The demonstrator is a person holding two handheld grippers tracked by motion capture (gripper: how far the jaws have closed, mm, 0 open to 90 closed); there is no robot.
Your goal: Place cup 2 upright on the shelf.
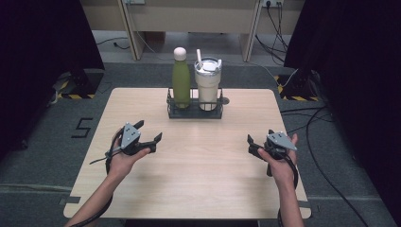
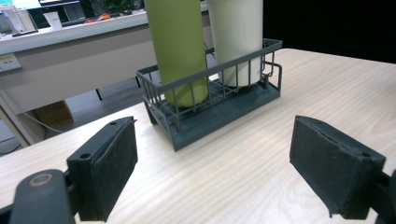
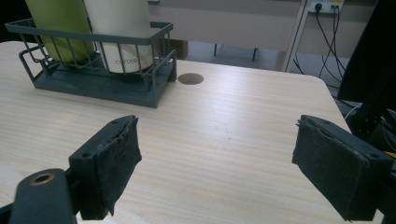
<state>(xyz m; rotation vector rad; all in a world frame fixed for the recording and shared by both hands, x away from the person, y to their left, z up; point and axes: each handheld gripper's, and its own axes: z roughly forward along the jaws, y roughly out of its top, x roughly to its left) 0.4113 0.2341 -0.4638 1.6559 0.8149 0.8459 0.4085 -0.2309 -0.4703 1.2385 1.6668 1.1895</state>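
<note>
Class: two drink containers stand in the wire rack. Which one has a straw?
The cream tumbler, on the rack's right; the green bottle beside it has a plain cap.

One table (image 1: pixel 189 179) carries one wire basket (image 1: pixel 194 109) with one green bottle (image 1: pixel 180 78) and one white tumbler (image 1: pixel 208 81); two grippers, apparently both empty.

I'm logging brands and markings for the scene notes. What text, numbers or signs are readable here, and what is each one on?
"5": dark numeral marked on the floor left of the table.
"corote" or similar: small grey lettering low on the white tumbler, too small to read for sure.
Green bottle and wire basket: no text seen.
</note>
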